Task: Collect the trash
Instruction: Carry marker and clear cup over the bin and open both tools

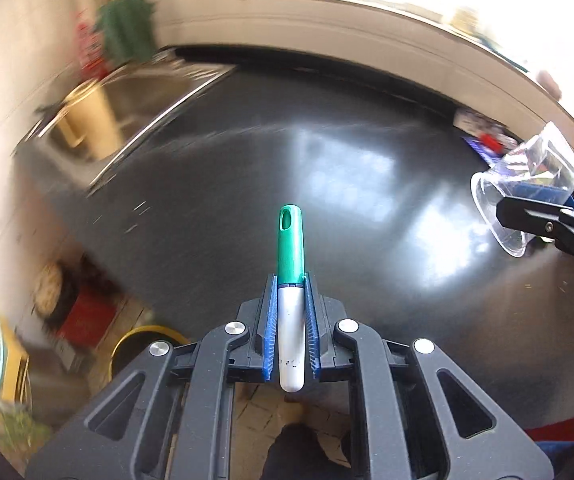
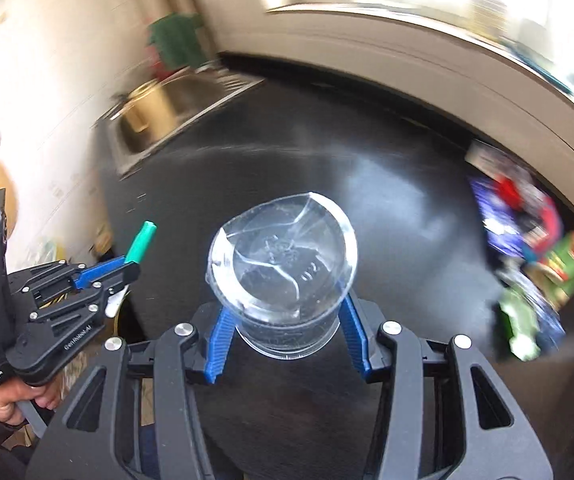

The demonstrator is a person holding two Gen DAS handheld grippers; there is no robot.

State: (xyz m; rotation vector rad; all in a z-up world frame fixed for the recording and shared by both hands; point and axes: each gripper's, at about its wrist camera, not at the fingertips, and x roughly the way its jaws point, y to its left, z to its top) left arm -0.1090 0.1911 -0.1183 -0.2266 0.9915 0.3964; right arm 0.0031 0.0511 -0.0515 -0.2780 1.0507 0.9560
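Observation:
My left gripper is shut on a silver marker with a green cap and holds it above the dark countertop. It also shows in the right wrist view at the left, with the marker pointing up. My right gripper is shut on a cracked clear plastic cup, held above the counter. The cup and the right gripper also show at the right edge of the left wrist view.
A steel sink sits at the counter's far left. A pile of colourful wrappers lies at the right by the wall. A yellow bin stands on the floor below the counter's left edge. Both views are motion-blurred.

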